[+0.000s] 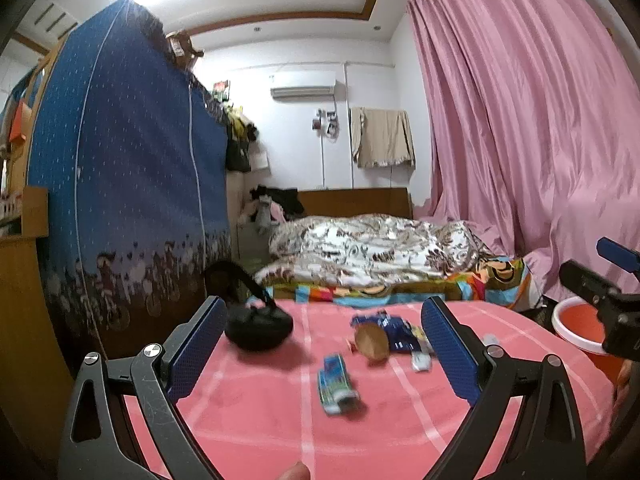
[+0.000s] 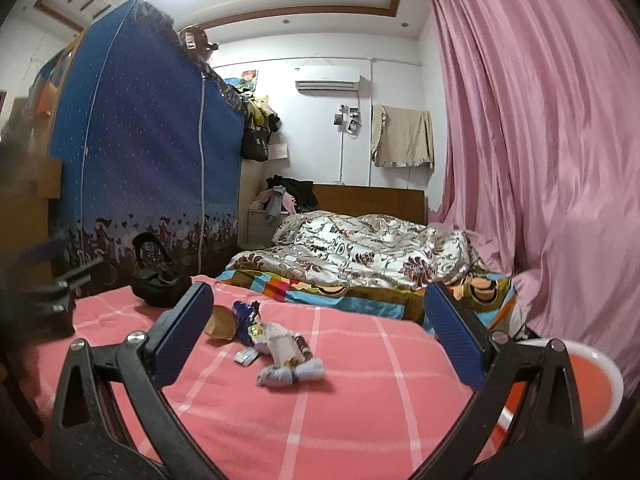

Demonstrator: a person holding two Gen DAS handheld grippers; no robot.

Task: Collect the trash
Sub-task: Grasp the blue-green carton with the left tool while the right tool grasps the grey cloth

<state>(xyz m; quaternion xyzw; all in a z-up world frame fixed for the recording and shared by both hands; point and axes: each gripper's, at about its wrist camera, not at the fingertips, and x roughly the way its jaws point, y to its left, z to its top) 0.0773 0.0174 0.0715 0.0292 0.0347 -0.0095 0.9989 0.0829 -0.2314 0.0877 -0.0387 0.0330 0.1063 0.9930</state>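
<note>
The pink curtain (image 1: 520, 128) filled the space beyond and to the right of both pairs of fingers, and the blue fabric wardrobe (image 1: 132, 176) stood beyond and to the left of them. Straight ahead past the fingertips lay the bed (image 2: 360, 252) with a crumpled patterned quilt. Beneath both grippers spread the pink checked cloth (image 1: 260, 420) over a surface whose make could not be told. An orange basin (image 2: 576, 384) with a white rim sat outside the right gripper's right finger, low beside the cloth's edge.

The left gripper (image 1: 324, 312) was released, its blue-padded fingers spread wide and holding nothing. The right gripper (image 2: 318, 300) was likewise spread wide and empty.

A black bag (image 1: 258, 328) lay on the cloth just inside the left gripper's left finger; in the right wrist view it sat beyond that gripper's left fingertip.

The trash lay on the cloth between the fingers of each gripper. A crumpled dark blue wrapper (image 1: 394, 330) rested close to the left gripper's right finger, with a round tan piece (image 1: 372, 344) touching it on its left. A blue-green packet (image 1: 336, 380) lay nearer, about midway between the left gripper's fingers, blurred. A bundle of pale, silvery wrappers (image 2: 286, 360) sat midway between the right gripper's fingers, nearer than the blue wrapper. A small white scrap (image 2: 245, 357) lay just to its left.
</note>
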